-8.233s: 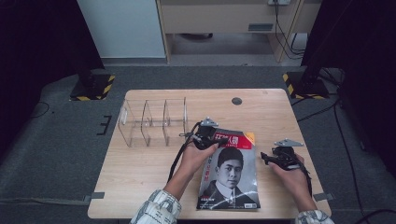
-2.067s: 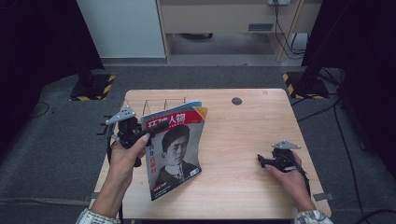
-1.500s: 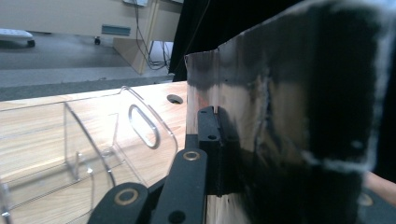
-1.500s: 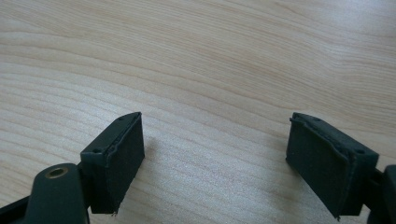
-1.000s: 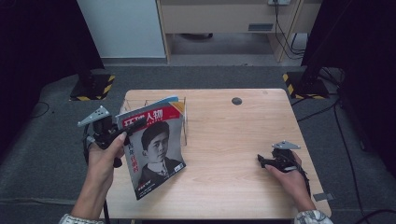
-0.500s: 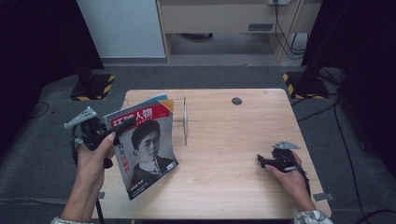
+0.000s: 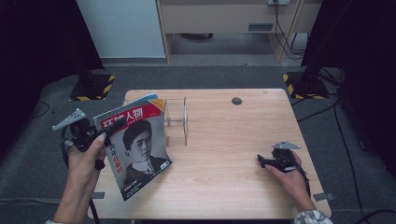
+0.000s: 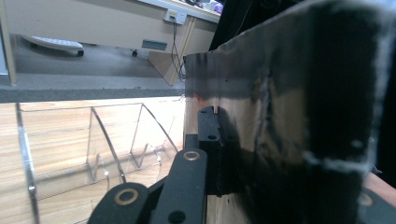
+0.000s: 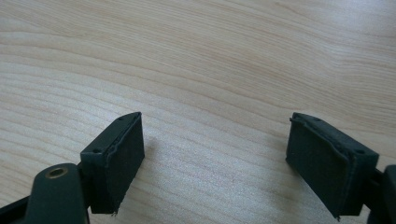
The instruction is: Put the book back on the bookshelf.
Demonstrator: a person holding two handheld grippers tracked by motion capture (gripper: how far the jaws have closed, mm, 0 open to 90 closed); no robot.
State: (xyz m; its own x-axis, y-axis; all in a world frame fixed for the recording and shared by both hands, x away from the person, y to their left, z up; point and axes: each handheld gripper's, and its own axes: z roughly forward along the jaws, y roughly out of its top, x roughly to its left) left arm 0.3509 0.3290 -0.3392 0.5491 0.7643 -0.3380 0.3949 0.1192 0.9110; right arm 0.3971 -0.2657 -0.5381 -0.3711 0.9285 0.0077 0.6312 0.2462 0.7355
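Note:
A magazine with a red title band and a portrait on its cover hangs tilted over the table's left front corner. My left gripper is shut on its left edge, and a thumb rests on the cover. In the left gripper view the magazine rises dark and close, and one black jaw presses on its edge. My right gripper lies on the table at the right front. The right gripper view has the right gripper open, with only bare wood between the pads.
A clear acrylic rack with upright dividers stands on the wooden table at the back left, just right of the magazine; the left gripper view has the rack close by. A round hole sits near the far edge.
My left hand has carried the magazine further left, away from the rack and partly past the table's left edge. The right gripper has stayed where it was.

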